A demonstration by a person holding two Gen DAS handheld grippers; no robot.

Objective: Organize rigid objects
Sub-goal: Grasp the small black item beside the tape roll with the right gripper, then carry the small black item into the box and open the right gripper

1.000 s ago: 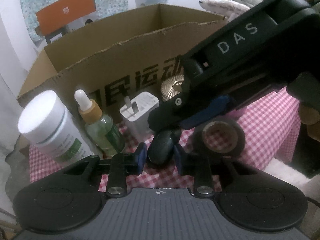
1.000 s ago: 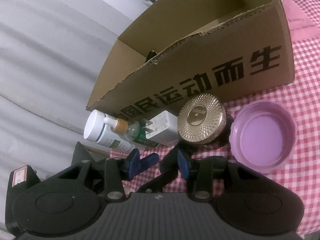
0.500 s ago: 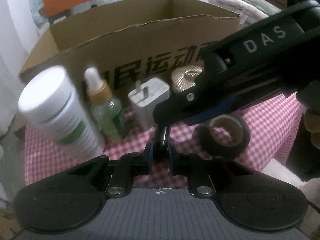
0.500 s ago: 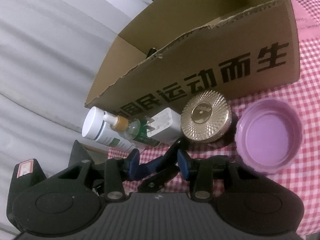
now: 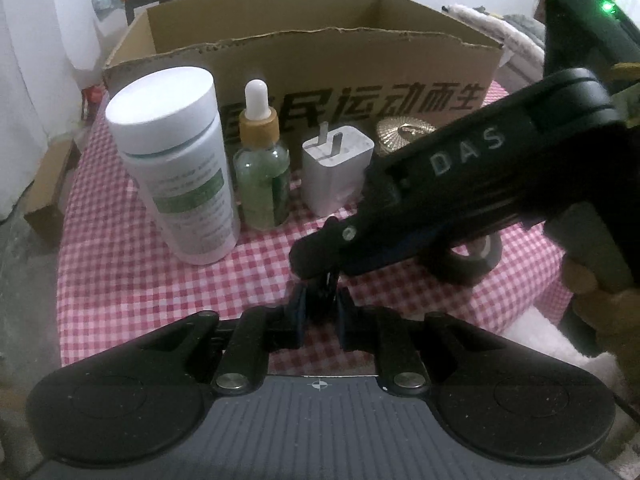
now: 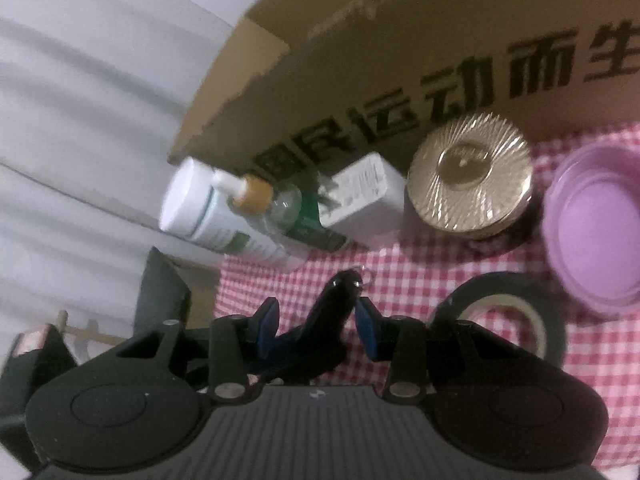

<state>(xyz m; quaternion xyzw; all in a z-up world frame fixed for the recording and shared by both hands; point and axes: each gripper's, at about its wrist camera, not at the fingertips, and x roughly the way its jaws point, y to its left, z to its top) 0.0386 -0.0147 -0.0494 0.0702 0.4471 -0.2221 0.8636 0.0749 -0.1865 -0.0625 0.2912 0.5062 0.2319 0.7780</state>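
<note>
My left gripper (image 5: 319,312) had closed on small black glossy rigid object (image 5: 326,286), lifted off checked cloth (image 5: 120,280); right gripper (image 6: 316,322) opened, released. Brown cardboard box (image 5: 360,56) at 12 o'clock next.

The right tongs' black body hides most of the black tape roll (image 5: 472,264) and ribbed gold round lid (image 5: 404,130). The small dark object (image 5: 325,294) is perhaps a key fob. The right wrist view is blurred.

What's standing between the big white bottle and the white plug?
A little green dropper bottle stands between the white bottle and the white charger plug; the left wrist view shows it best.
</note>
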